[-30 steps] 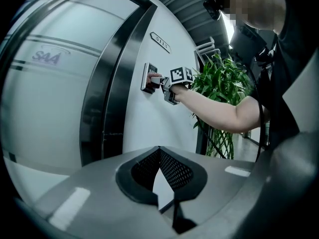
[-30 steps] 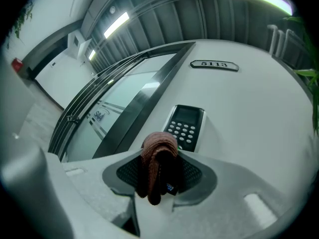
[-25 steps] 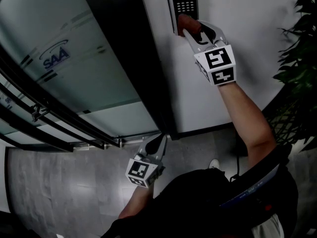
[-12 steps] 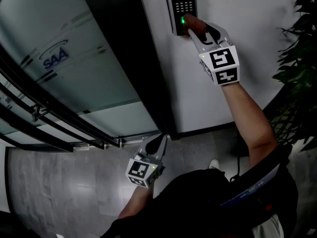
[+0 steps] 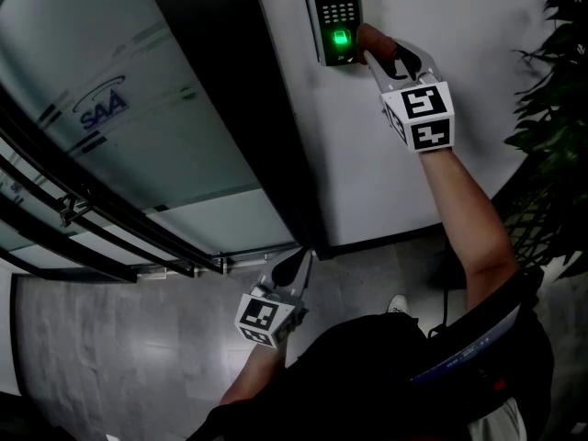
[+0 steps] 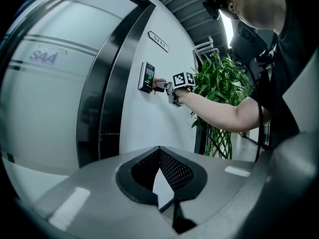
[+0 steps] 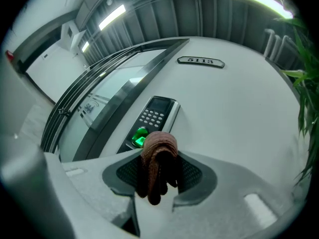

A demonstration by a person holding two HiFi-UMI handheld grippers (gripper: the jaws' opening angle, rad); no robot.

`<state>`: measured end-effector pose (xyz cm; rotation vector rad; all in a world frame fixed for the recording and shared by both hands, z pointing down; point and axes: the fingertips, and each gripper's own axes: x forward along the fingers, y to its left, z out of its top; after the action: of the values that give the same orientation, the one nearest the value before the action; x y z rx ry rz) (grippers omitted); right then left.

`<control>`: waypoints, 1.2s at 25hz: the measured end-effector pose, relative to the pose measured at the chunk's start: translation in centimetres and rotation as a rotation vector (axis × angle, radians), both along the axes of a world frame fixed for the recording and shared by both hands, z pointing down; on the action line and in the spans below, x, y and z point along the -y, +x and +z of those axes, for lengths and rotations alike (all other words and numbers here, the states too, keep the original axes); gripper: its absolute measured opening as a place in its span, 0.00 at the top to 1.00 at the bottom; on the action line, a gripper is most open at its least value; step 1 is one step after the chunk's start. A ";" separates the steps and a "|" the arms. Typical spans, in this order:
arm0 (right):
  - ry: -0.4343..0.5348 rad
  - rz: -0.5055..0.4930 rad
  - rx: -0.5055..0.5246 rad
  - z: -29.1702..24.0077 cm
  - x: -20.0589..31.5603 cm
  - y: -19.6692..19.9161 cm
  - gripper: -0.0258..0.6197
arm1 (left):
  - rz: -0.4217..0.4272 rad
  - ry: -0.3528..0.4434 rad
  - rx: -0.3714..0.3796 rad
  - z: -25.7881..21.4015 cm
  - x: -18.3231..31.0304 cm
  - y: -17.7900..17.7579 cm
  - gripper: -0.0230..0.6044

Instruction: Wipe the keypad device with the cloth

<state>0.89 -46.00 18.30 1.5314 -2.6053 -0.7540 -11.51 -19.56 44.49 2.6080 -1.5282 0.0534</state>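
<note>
The black keypad device (image 5: 331, 15) is fixed to the white wall, its fingerprint sensor (image 5: 340, 39) glowing green below the keys. My right gripper (image 5: 378, 46) is shut on a folded brown cloth (image 5: 369, 35), which sits at the device's lower right edge, beside the sensor. In the right gripper view the cloth (image 7: 158, 158) hangs between the jaws just in front of the keypad device (image 7: 152, 119). My left gripper (image 5: 301, 257) hangs low near the floor, shut and holding nothing. From the left gripper view the keypad device (image 6: 146, 77) and the cloth (image 6: 159, 85) show far off.
A frosted glass door (image 5: 119, 127) with a dark frame (image 5: 239, 99) stands left of the keypad. A leafy plant (image 5: 551, 108) rises at the right, close to my raised arm. A small number plate (image 7: 200, 61) is above the device. Grey floor (image 5: 119, 356) lies below.
The right gripper slid the cloth up and to the right, off the lower part of the keypad; the green sensor is now uncovered. The left gripper stayed put.
</note>
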 end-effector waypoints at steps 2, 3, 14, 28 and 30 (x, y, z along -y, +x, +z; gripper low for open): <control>-0.012 0.010 0.000 0.0 0.4 0.5 0.74 | 0.000 0.000 -0.002 0.0 0.0 0.0 0.94; -0.019 0.015 -0.002 0.1 0.6 0.7 0.74 | 0.001 0.000 -0.003 0.0 0.0 0.1 0.94; -0.040 0.068 -0.029 0.3 1.2 1.8 0.74 | 0.001 0.012 -0.015 -0.1 -0.7 -0.2 0.94; -0.062 0.076 0.020 3.7 -10.8 3.9 0.74 | 0.137 -0.016 -0.016 0.9 -4.7 0.4 0.94; -0.092 0.058 0.042 5.7 -13.8 4.4 0.74 | 0.168 -0.015 -0.011 1.0 -5.0 1.0 0.94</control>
<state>5.27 -32.21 24.02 1.6058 -2.5726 -0.5955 -10.53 -14.58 45.50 2.7130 -1.2972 0.0652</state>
